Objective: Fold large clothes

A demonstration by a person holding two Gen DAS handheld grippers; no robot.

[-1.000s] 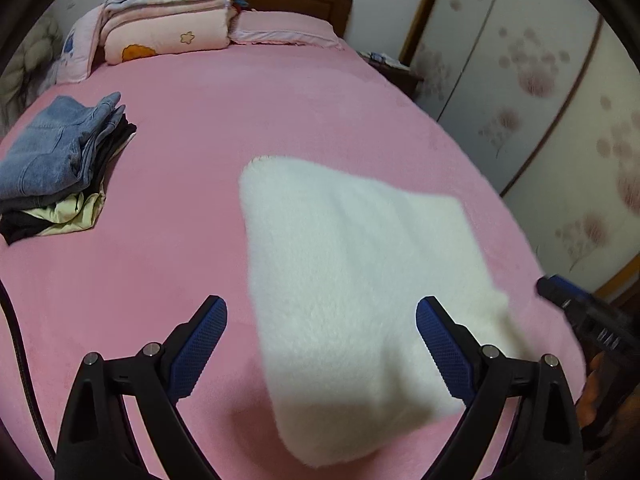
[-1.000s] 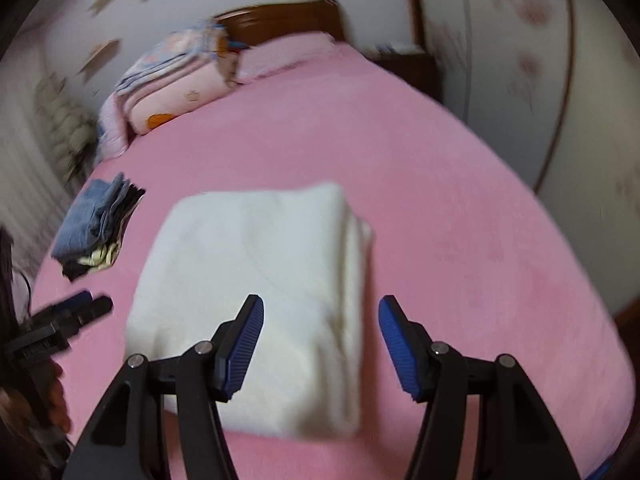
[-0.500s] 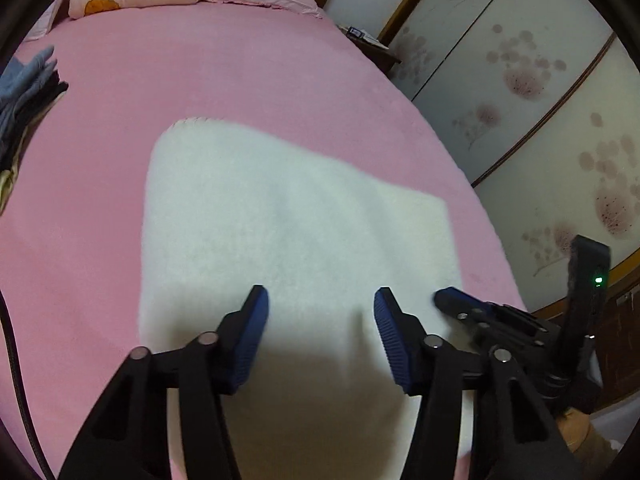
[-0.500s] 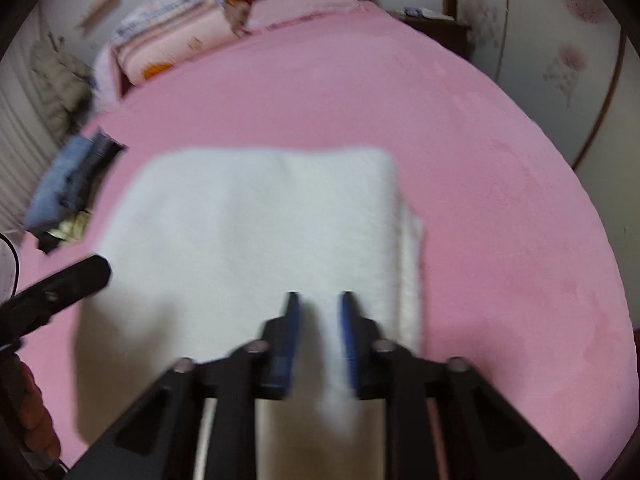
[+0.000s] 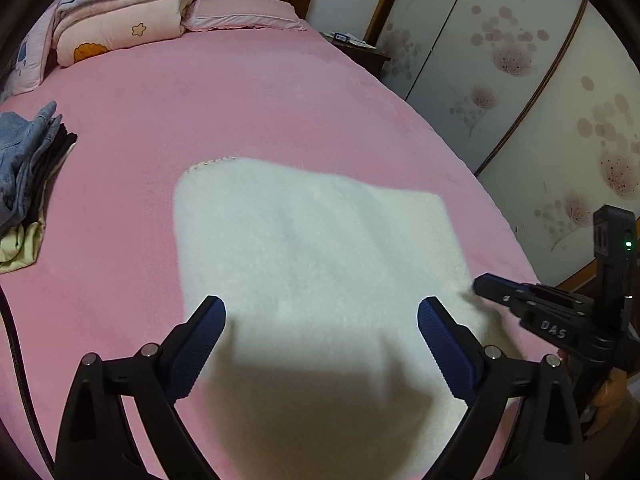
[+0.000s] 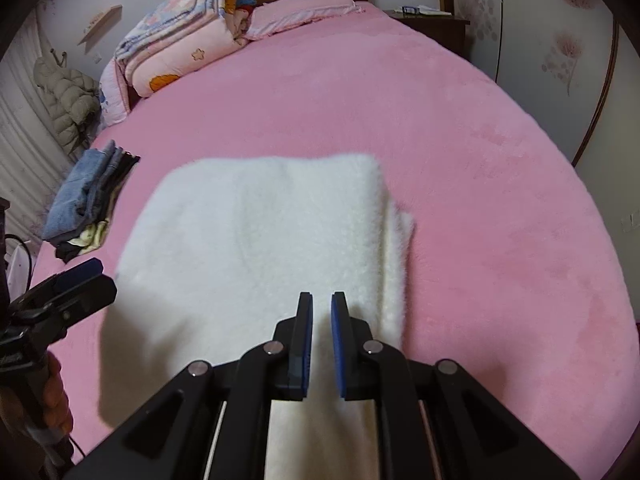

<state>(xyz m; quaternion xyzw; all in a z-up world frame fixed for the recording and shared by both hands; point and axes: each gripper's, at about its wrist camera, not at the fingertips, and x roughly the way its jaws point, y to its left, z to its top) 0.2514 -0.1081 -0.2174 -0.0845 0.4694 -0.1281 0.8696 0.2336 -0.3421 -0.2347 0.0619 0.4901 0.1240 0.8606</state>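
Since half a sec ago, left gripper (image 5: 322,314) jaws have swung wide again and are opening; right gripper (image 6: 321,306) jaws, nearly together w/ nothing pinched, are opening slightly. Pink plush bed cover (image 5: 248,104) carries the white fluffy folded garment (image 5: 312,240), flat near the bed's front edge, layered edges showing at its right side. Both grippers hover over its near part.

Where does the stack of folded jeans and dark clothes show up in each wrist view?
Left wrist: stack of folded jeans and dark clothes at the far left edge, on the pink bedspread.
Right wrist: same stack, left of centre, beside the folded white fleece garment.
Shared landmark: folded pink quilt by the headboard.
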